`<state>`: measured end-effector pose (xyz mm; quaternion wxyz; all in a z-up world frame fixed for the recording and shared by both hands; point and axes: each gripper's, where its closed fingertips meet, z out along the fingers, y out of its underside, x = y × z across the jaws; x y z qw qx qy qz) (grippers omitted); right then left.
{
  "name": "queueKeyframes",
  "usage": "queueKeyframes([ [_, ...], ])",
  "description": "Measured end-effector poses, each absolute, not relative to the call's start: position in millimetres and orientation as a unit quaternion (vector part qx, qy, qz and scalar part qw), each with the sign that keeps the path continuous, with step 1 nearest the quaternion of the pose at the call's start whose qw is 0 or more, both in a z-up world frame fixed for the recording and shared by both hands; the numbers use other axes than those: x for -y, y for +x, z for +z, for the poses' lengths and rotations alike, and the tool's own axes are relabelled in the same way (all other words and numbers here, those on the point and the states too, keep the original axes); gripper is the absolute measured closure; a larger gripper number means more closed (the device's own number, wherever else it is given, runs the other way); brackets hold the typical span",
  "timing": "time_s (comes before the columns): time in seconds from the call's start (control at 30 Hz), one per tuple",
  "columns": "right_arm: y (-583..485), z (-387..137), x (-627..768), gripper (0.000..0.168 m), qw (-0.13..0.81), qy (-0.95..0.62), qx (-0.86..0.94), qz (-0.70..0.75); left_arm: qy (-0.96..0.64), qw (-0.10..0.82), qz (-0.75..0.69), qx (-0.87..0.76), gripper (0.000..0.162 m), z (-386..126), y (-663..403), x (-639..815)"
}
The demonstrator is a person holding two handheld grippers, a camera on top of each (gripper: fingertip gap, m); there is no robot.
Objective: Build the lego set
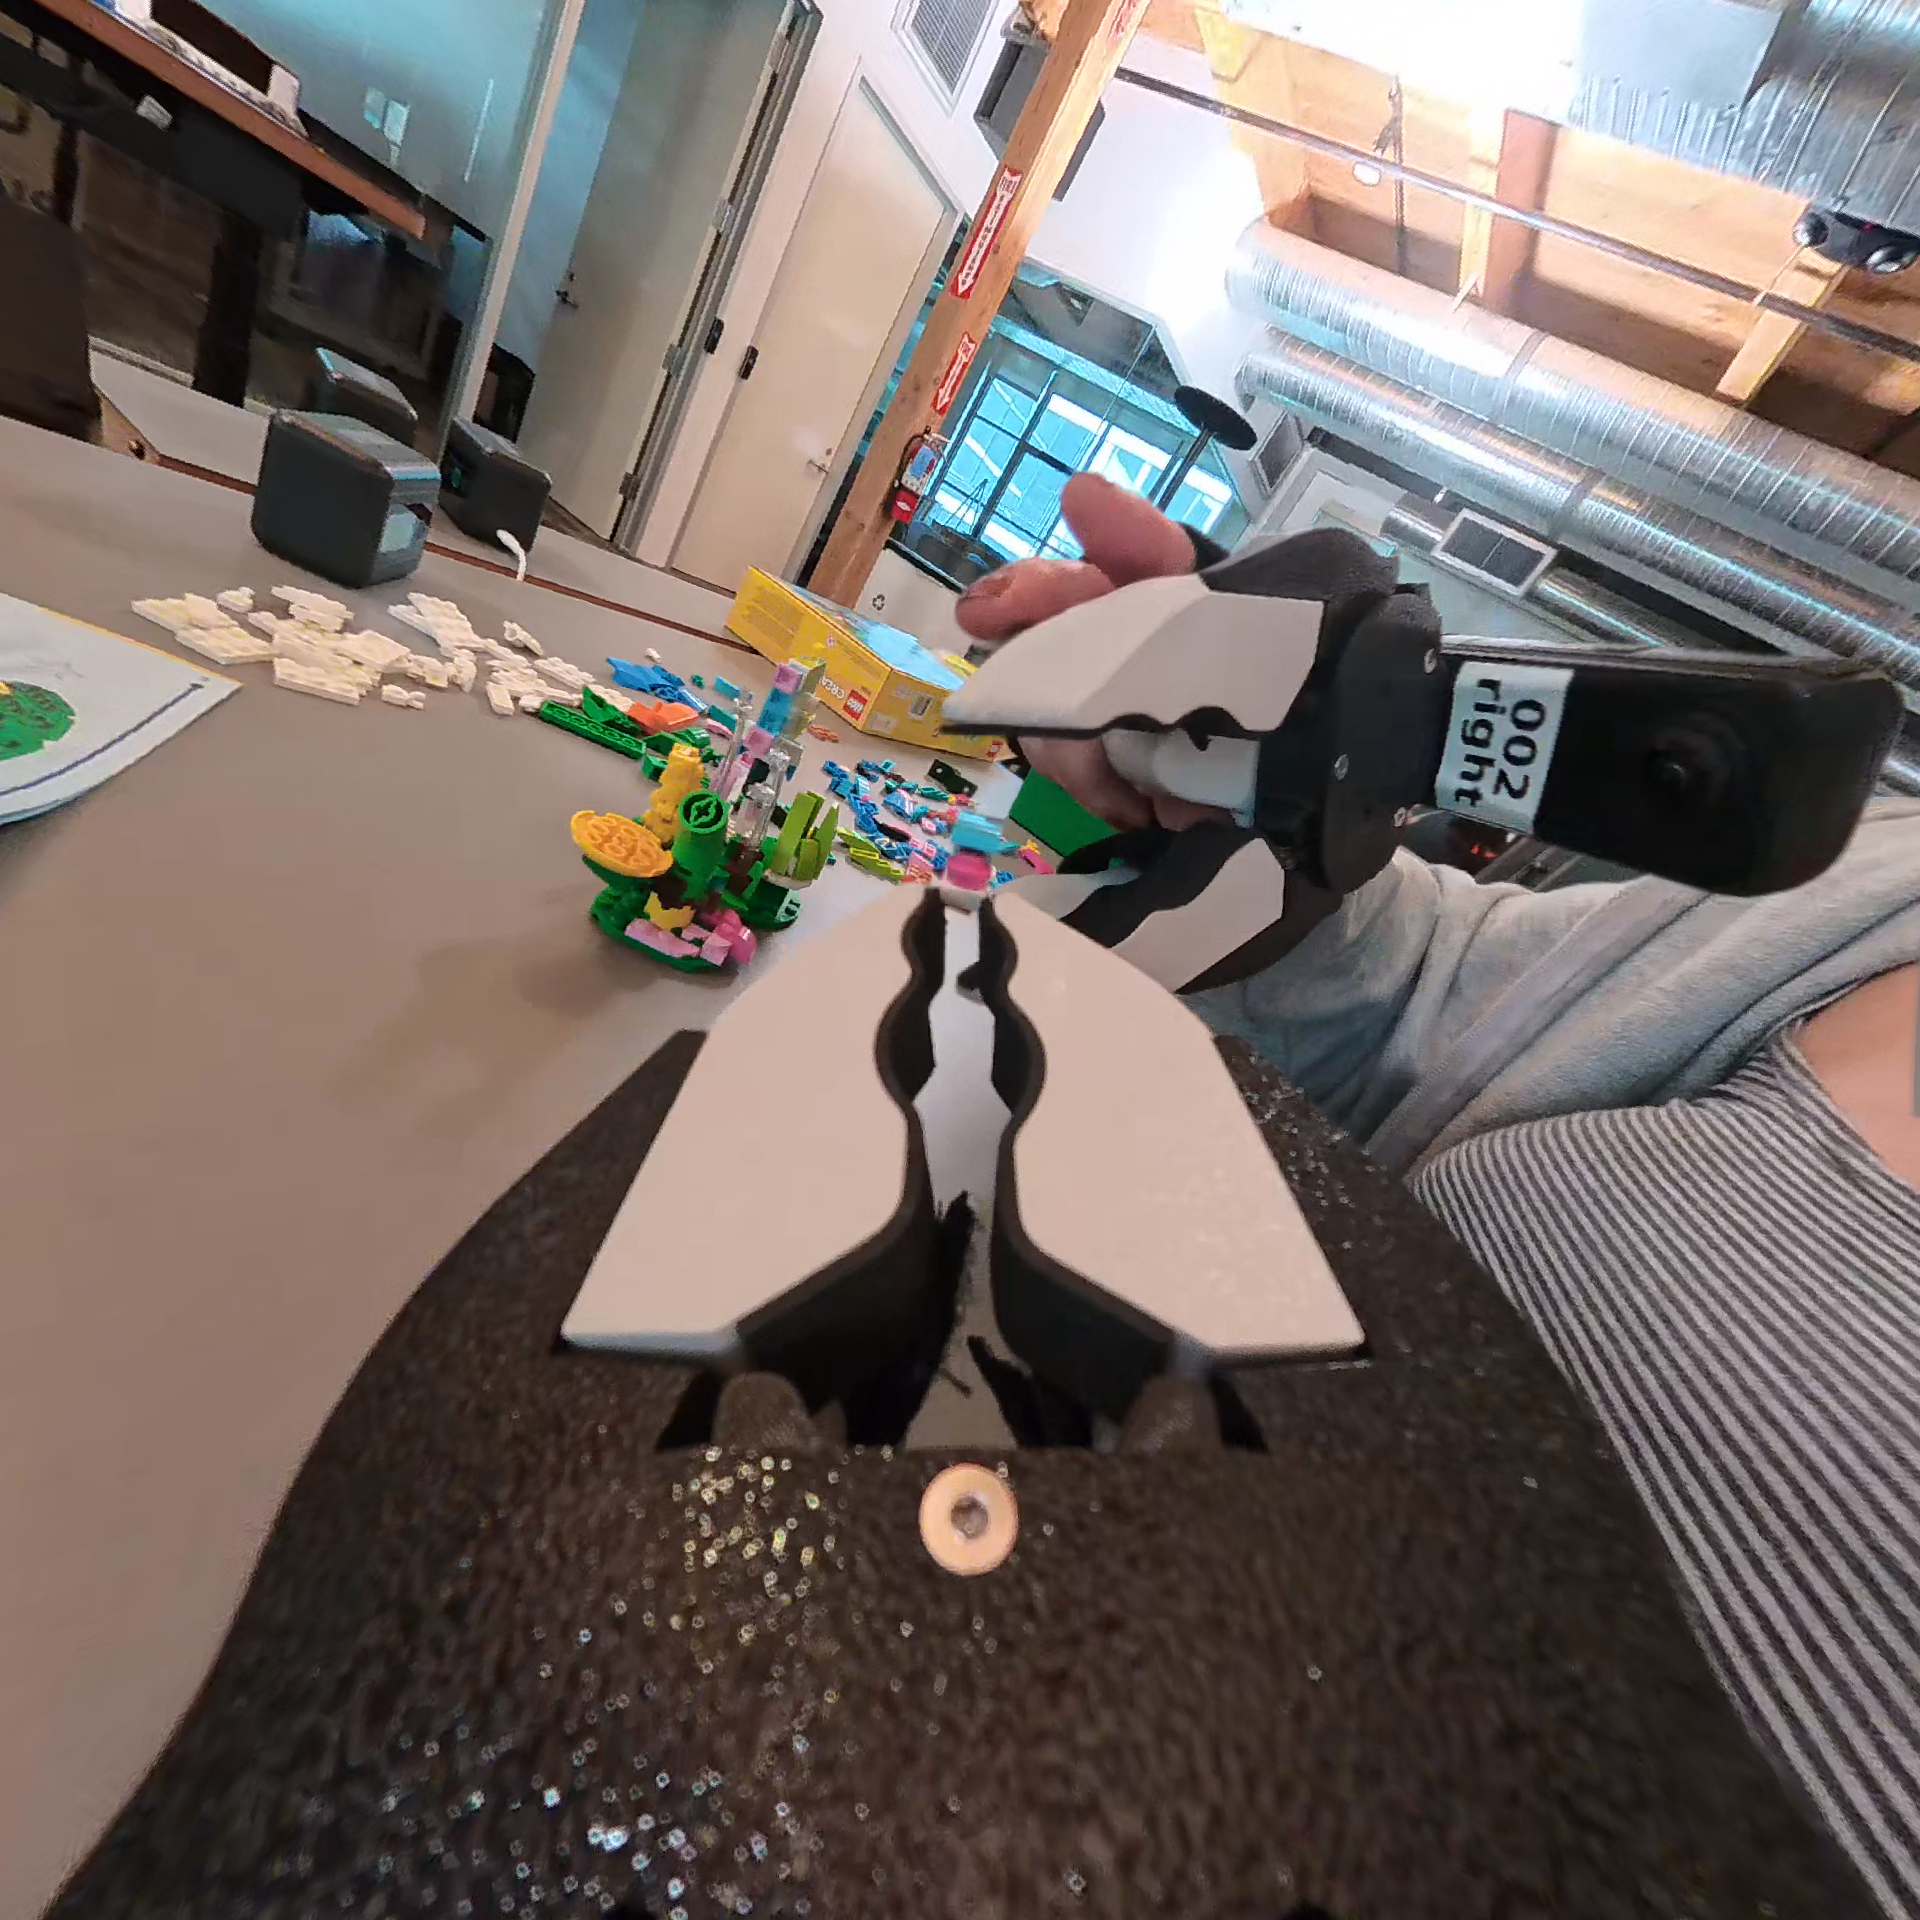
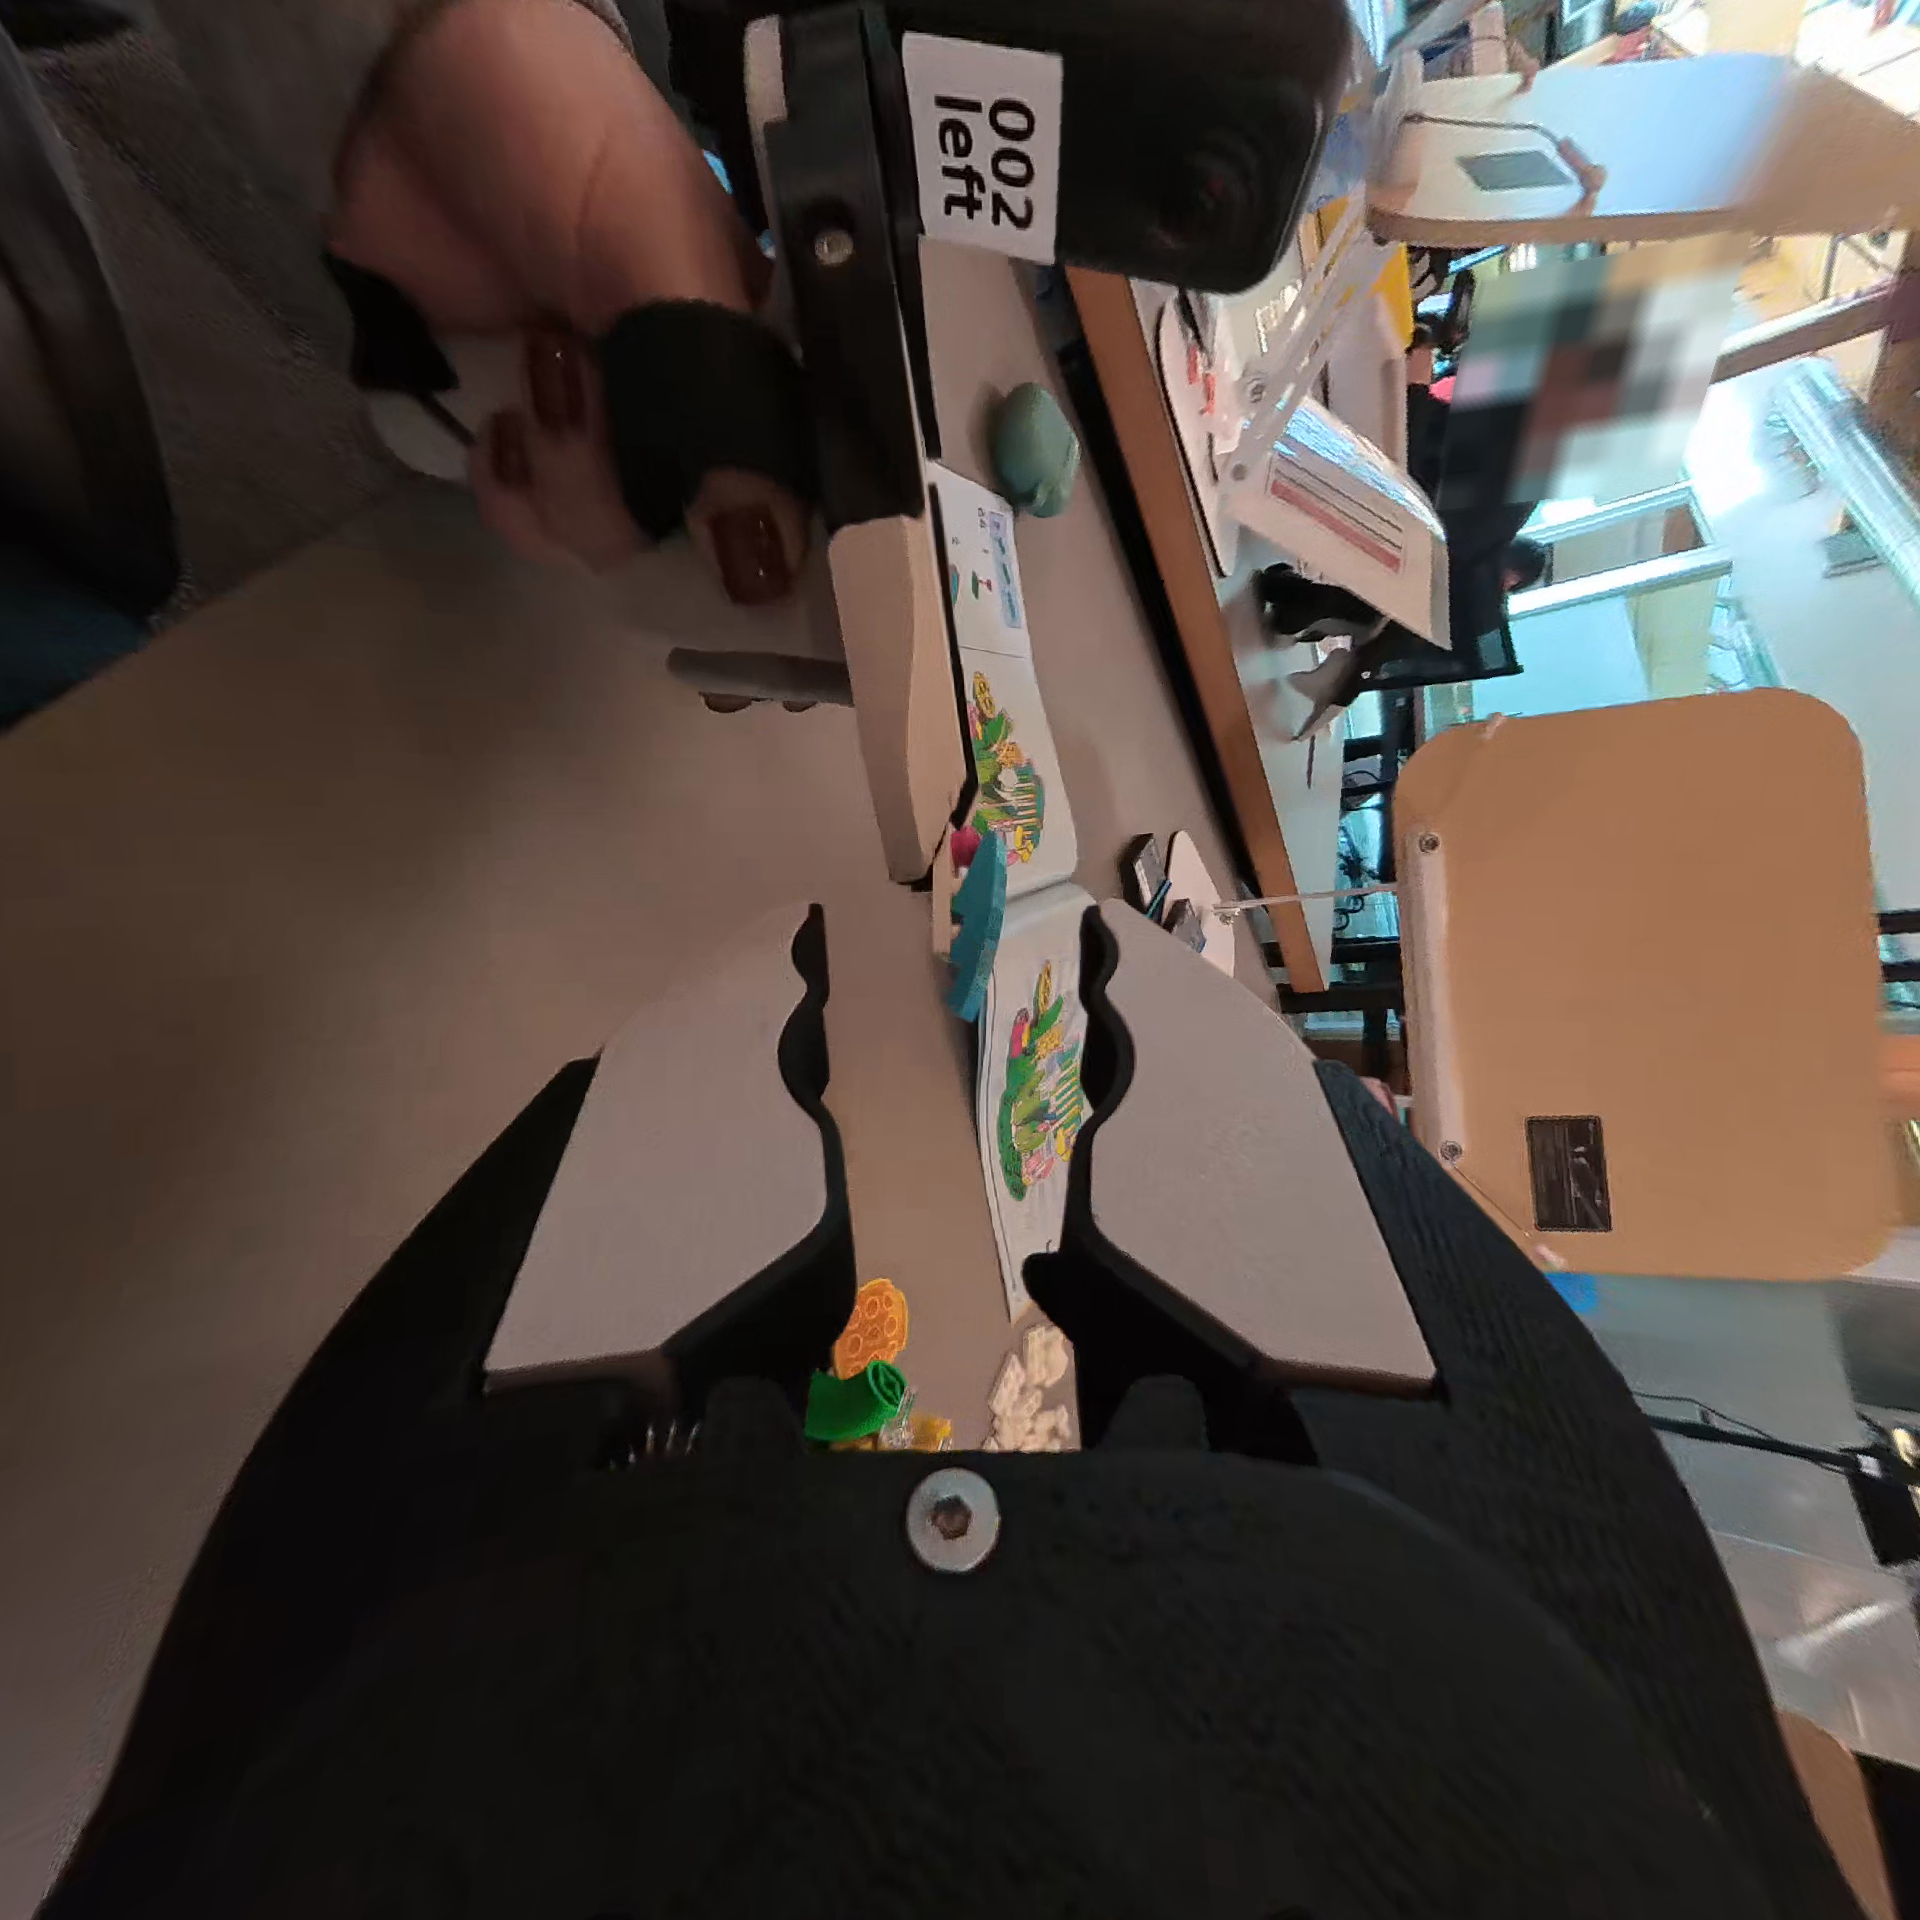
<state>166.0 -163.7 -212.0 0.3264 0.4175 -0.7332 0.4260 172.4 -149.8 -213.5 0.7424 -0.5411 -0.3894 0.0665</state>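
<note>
My left gripper (image 1: 961,906) is shut on a small lego piece (image 1: 970,860), pink and light blue, and holds it above the table. In the right wrist view the left gripper (image 2: 938,864) comes down from above with the piece (image 2: 977,925) at its tips. My right gripper (image 2: 951,920) is open, with one finger on each side of the piece and not touching it. It also shows in the left wrist view (image 1: 982,805), held by a hand. The partly built set (image 1: 686,878), a green base with flowers and stems, stands on the table beyond.
Loose white pieces (image 1: 312,644) and coloured pieces (image 1: 894,810) lie on the grey table (image 1: 312,1039). A yellow box (image 1: 852,665) sits behind them. The instruction booklet (image 1: 62,707) lies at the left. Two dark grey boxes (image 1: 343,499) stand at the far edge.
</note>
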Motion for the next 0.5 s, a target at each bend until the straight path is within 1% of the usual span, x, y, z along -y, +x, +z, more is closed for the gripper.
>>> queueKeyframes([
  [0.2,165.2,-216.6,170.0,0.133,0.329,0.431,0.730,0.415,-0.545,0.739,0.055,0.391,0.156,-215.3,173.5,147.3],
  [0.5,166.8,-226.6,170.9,0.149,0.305,0.444,0.742,0.400,-0.555,0.730,0.025,0.397,0.156,-218.9,175.8,142.8],
])
